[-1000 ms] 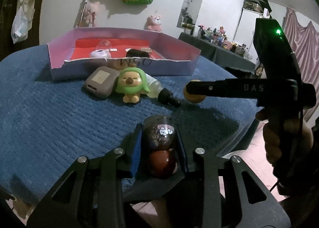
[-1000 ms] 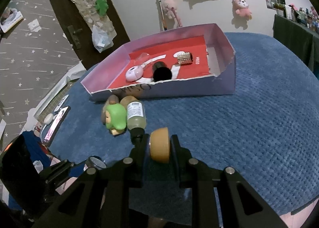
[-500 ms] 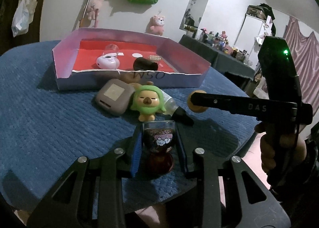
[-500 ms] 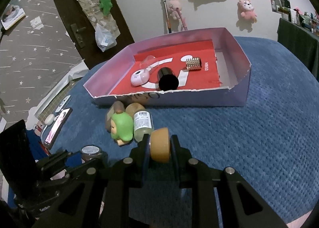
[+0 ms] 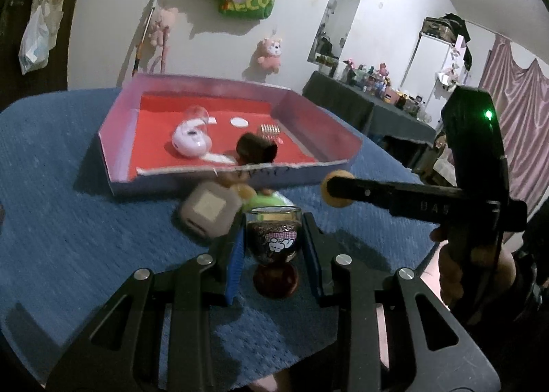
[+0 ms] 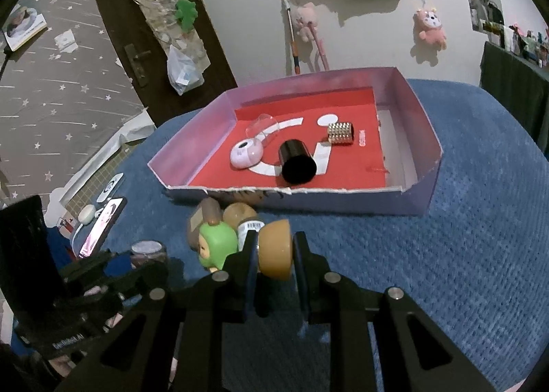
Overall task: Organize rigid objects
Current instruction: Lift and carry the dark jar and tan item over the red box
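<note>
My left gripper (image 5: 272,237) is shut on a small dark glitter jar (image 5: 272,241) with a red lid, held above the blue table. My right gripper (image 6: 274,249) is shut on a tan round disc (image 6: 276,249), also seen side-on in the left wrist view (image 5: 334,188). The pink box (image 6: 422,193) with a red floor holds a white-pink gadget (image 6: 246,153), a black cylinder (image 6: 296,165) and a studded gold roller (image 6: 340,133). In front of the box lie a green figurine (image 6: 218,244), a grey square case (image 5: 209,212) and a small labelled bottle (image 6: 249,227).
The blue textured cloth (image 6: 463,272) covers the round table. A phone (image 6: 101,225) and small items lie on the floor at the left. Plush toys hang on the wall (image 5: 271,50). A cluttered dark side table (image 5: 370,97) stands at the right.
Both grippers have risen and moved toward the box with their objects. The jar in the left gripper now stands more upright, and the box looks nearer in both views.
</note>
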Available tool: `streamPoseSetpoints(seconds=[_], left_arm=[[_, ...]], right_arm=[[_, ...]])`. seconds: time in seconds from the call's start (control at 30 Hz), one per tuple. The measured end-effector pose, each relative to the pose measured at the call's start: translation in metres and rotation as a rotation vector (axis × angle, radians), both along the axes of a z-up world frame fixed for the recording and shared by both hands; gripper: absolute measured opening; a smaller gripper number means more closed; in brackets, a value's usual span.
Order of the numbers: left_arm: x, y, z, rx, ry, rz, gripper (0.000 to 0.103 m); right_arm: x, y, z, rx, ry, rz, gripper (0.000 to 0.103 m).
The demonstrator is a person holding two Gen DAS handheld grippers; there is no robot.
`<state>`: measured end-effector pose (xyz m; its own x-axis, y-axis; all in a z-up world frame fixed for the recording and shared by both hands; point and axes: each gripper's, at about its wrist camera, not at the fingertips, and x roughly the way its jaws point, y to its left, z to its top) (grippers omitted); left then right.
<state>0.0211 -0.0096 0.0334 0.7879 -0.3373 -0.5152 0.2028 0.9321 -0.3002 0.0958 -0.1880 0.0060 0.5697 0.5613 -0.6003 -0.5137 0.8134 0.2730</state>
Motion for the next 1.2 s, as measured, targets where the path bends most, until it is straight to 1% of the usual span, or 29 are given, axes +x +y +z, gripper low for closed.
streamPoseSetpoints(seconds=[0.3, 0.6, 0.83, 1.03, 1.2], left_arm=[[0.016, 0.009, 0.019, 0.032, -0.033, 0.012, 0.029], [0.042, 0.013, 0.028, 0.047, -0.038, 0.018, 0.029], [0.067, 0.023, 0.033, 0.04, -0.031, 0.027, 0.029], [0.087, 0.027, 0.029, 0.045, 0.007, 0.032, 0.029], [0.104, 0.031, 0.022, 0.042, 0.049, 0.033, 0.029]], right_arm=[[0.004, 0.006, 0.009, -0.002, -0.021, 0.007, 0.022], [0.019, 0.016, 0.021, -0.001, -0.036, 0.025, 0.022], [0.035, 0.025, 0.028, -0.01, -0.042, 0.041, 0.022], [0.05, 0.034, 0.028, -0.02, -0.028, 0.055, 0.022], [0.063, 0.04, 0.021, -0.023, 0.001, 0.059, 0.022]])
